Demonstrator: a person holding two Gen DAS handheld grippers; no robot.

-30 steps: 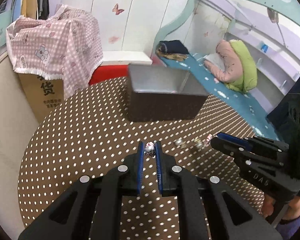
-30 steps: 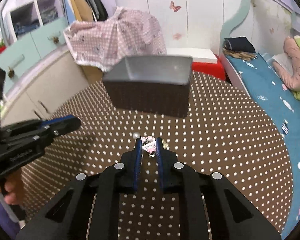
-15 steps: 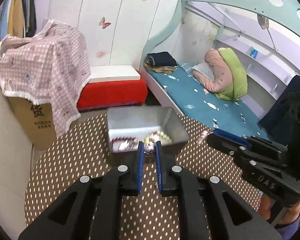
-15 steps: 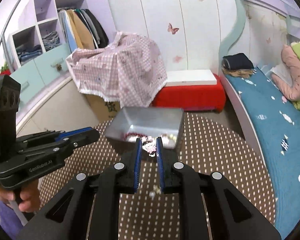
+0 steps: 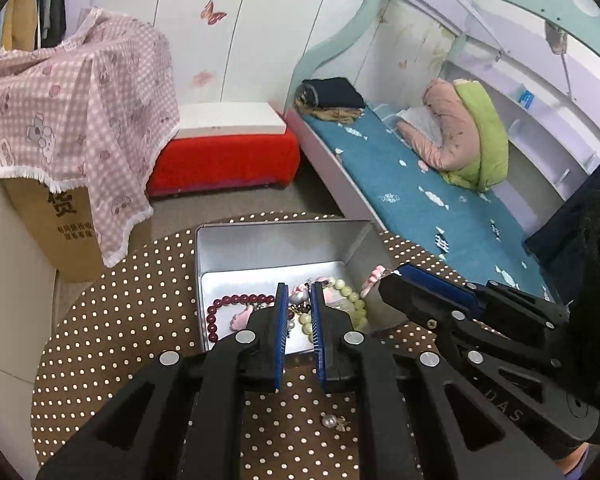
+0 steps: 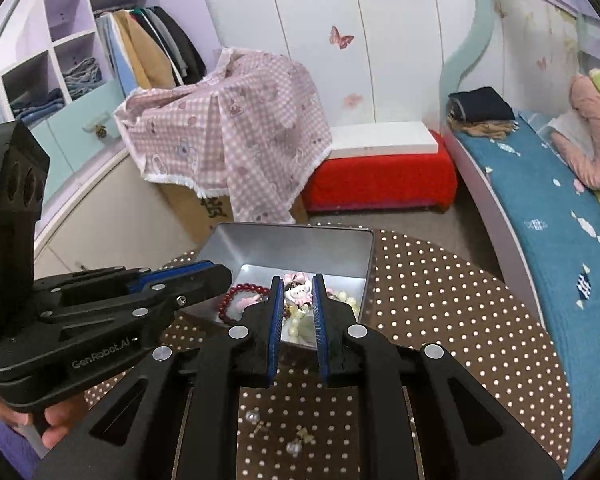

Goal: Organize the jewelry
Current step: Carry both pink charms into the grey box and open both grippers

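Note:
A silver metal tin (image 5: 260, 248) (image 6: 300, 244) stands on the polka-dot table and holds a dark red bead bracelet (image 5: 216, 312) (image 6: 236, 296), a pale green bead bracelet (image 5: 348, 292) and pink charms. My left gripper (image 5: 299, 294) is shut on a small silver-and-pink earring (image 5: 298, 295) above the tin. My right gripper (image 6: 296, 290) is shut on a pink and white charm (image 6: 298, 292) above the tin. Loose earrings (image 5: 332, 421) (image 6: 256, 418) lie on the table under the grippers.
The round brown table (image 5: 120, 320) (image 6: 460, 320) has its edge near a cardboard box under a pink checked cloth (image 5: 72, 120). A red bench (image 5: 224, 156) and a blue bed (image 5: 420, 192) stand behind. The right gripper's body shows in the left wrist view (image 5: 480, 320).
Both grippers rose from the table with their pieces and moved forward over the open tin. The tin's inside, hidden a second ago, is in view.

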